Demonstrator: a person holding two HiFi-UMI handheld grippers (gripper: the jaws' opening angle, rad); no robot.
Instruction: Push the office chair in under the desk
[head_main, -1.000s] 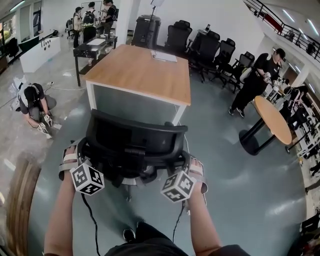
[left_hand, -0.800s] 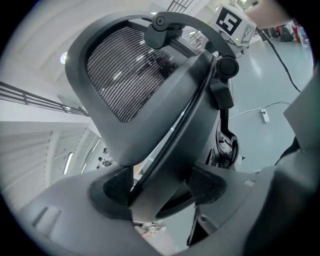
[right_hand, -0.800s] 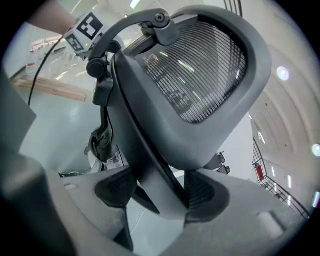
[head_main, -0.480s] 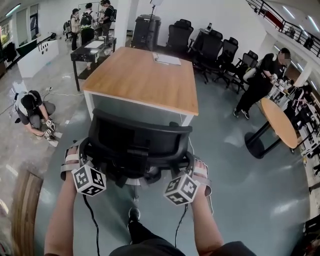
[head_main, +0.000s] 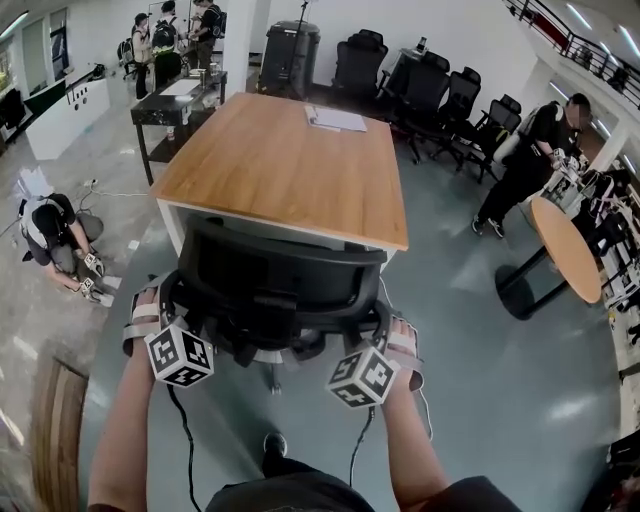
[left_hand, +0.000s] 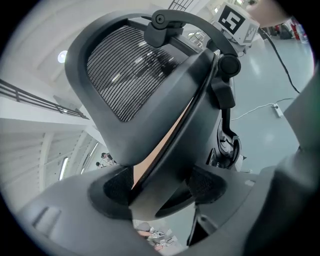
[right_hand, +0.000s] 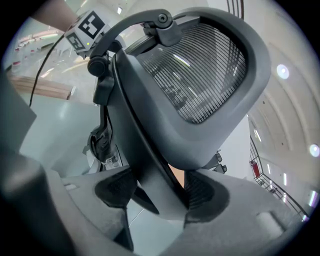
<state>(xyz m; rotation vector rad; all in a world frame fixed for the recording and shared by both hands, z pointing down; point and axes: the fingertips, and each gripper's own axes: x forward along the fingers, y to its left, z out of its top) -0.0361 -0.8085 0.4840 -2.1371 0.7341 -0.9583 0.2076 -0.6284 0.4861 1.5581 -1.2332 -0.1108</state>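
A black mesh-backed office chair (head_main: 280, 275) stands at the near edge of the wooden-topped desk (head_main: 290, 160), its backrest toward me. My left gripper (head_main: 165, 303) is shut on the left edge of the backrest frame, and my right gripper (head_main: 383, 322) is shut on the right edge. In the left gripper view the chair's frame (left_hand: 135, 75) runs between the pads of the left gripper (left_hand: 162, 187). The right gripper view shows the same on the other side: the chair's frame (right_hand: 200, 75) is pinched in the right gripper (right_hand: 160, 192). The seat is hidden behind the backrest.
Papers (head_main: 335, 118) lie on the desk's far end. A round wooden table (head_main: 565, 245) stands to the right with a person beside it. Several black chairs (head_main: 430, 95) line the back. A person crouches at the left (head_main: 55, 235). A black side table (head_main: 175, 105) stands beyond.
The chair and both grippers have moved forward toward the desk; the backrest now overlaps the desk's near edge. Both grips are unchanged.
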